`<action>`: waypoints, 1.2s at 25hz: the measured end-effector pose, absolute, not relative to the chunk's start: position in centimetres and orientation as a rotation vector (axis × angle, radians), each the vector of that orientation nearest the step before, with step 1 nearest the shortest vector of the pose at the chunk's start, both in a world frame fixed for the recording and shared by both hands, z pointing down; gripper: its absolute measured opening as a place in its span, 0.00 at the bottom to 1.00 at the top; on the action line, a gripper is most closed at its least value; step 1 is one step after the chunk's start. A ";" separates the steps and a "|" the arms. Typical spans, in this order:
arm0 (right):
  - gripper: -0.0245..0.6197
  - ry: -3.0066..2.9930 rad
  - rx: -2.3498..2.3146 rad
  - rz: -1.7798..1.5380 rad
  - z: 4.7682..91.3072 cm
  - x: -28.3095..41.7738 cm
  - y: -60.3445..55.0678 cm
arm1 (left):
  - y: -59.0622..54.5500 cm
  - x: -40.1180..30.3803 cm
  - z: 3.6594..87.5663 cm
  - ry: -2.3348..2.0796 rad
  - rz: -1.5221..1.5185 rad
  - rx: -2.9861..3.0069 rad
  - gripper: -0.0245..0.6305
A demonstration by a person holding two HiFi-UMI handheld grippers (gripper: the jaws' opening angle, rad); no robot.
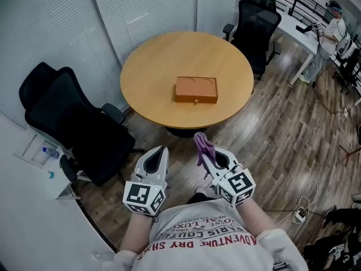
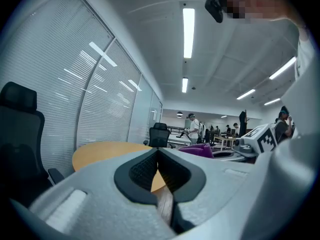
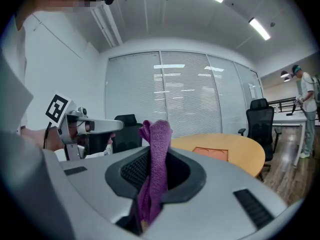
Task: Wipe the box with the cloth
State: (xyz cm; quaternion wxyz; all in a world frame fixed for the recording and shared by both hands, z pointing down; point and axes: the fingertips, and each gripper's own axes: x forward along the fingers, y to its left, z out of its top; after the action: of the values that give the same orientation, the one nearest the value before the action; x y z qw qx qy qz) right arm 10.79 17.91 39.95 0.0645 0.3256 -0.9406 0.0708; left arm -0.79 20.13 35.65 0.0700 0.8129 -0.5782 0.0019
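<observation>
A flat orange-brown box (image 1: 196,89) lies shut near the middle of the round wooden table (image 1: 146,75); the right gripper view shows the box (image 3: 211,153) far ahead on the tabletop. My right gripper (image 1: 206,156) is shut on a purple cloth (image 1: 203,145), which sticks up between its jaws (image 3: 156,149). My left gripper (image 1: 157,158) is shut with nothing in it (image 2: 158,165). Both grippers are held close to my body, well short of the table's near edge.
Black office chairs stand at the left (image 1: 73,123) and behind the table (image 1: 256,21). A person (image 1: 333,30) stands at a white desk (image 1: 296,30) far right. Cables (image 1: 302,208) lie on the wood floor. Blinds cover the glass wall (image 1: 84,16).
</observation>
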 end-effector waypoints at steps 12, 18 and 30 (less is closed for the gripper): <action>0.14 -2.823 0.835 0.250 41.3 15.3 5.1 | 9.8 2.7 36.3 -1.893 0.007 2.288 0.05; 0.14 -2.805 0.794 0.278 42.7 13.3 1.6 | 6.8 0.0 37.7 -1.935 0.019 2.201 0.05; 0.14 -2.750 0.939 0.291 43.3 8.2 -8.7 | -5.2 -7.0 39.3 -1.831 0.047 2.247 0.05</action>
State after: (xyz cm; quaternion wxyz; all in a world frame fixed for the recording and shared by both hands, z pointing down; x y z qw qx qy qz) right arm 8.18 -8.70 43.31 0.1102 0.3197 -0.9359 0.0990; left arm -6.99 -5.20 39.27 0.1209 0.7694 -0.6271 0.0160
